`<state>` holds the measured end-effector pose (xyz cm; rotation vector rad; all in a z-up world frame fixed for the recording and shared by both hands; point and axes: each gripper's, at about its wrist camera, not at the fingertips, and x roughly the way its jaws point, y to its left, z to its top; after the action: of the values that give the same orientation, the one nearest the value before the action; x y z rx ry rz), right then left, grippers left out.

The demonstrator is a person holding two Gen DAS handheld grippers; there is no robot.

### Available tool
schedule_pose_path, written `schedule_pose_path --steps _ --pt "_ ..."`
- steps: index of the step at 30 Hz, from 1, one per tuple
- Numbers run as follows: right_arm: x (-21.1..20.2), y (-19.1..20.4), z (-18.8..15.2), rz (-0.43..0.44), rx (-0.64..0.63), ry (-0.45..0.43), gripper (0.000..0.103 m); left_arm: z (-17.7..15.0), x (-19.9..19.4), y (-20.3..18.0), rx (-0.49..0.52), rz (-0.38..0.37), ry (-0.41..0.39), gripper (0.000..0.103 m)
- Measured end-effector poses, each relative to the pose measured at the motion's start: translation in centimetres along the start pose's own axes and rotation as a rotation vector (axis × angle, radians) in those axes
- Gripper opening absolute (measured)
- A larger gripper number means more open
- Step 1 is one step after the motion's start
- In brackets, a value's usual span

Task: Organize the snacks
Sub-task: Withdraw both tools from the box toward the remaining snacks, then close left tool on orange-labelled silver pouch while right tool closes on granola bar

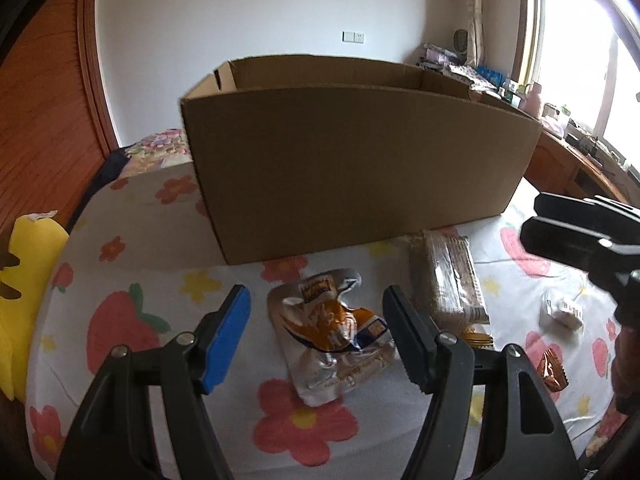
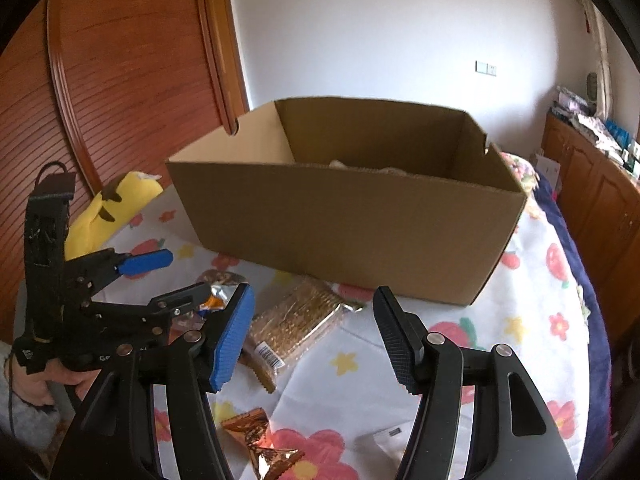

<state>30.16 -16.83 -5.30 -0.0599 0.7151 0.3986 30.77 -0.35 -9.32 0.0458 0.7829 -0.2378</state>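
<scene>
Your left gripper (image 1: 316,338) hangs with its fingers spread wide, one blue-padded (image 1: 226,334) and one black, and the crumpled silver-and-orange foil snack pouch (image 1: 334,340) lies on the bed between them, untouched. Just right of the black finger sits a clear-wrapped pack of brown wafer biscuits (image 1: 448,284), its far end near the large open brown cardboard box (image 1: 360,160). Your right gripper (image 2: 314,336) is released too, holding nothing; the wafer pack lies ahead between its fingers, and a copper foil candy (image 2: 260,444) lies close below them. Everything rests on a white bedsheet printed with red flowers and strawberries (image 1: 132,240). A reddish slatted wooden door (image 2: 120,100), white wall and bright window (image 1: 576,40) surround the bed.
</scene>
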Motion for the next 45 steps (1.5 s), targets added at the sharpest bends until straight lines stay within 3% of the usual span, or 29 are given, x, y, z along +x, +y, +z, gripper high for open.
schedule_pose_path --steps 6,15,22,30,33,41,45 --pt "1.5 0.1 -0.2 0.010 0.014 0.035 0.063 0.2 1.4 -0.3 0.000 0.026 0.053 0.069" --pt "3.2 1.0 0.1 0.029 0.009 0.074 0.063 -0.4 2.5 0.6 -0.032 0.002 0.124 0.069" --pt "4.6 1.4 -0.4 0.004 -0.005 0.116 0.063 -0.6 2.5 0.8 -0.042 -0.011 0.130 0.067" --pt "6.1 0.9 -0.5 0.005 0.026 0.164 0.065 -0.5 2.2 0.9 -0.047 -0.029 0.120 0.057" --pt "6.2 0.8 -0.4 0.005 0.033 0.170 0.066 -0.5 1.8 1.0 -0.055 -0.035 0.106 0.043" --pt "6.7 1.2 -0.6 -0.031 0.006 0.196 0.068 -0.4 1.9 0.9 -0.049 -0.029 0.112 0.045" --pt "7.3 1.2 -0.5 -0.049 -0.008 0.219 0.069 -0.3 2.1 1.1 -0.062 -0.023 0.118 0.052"
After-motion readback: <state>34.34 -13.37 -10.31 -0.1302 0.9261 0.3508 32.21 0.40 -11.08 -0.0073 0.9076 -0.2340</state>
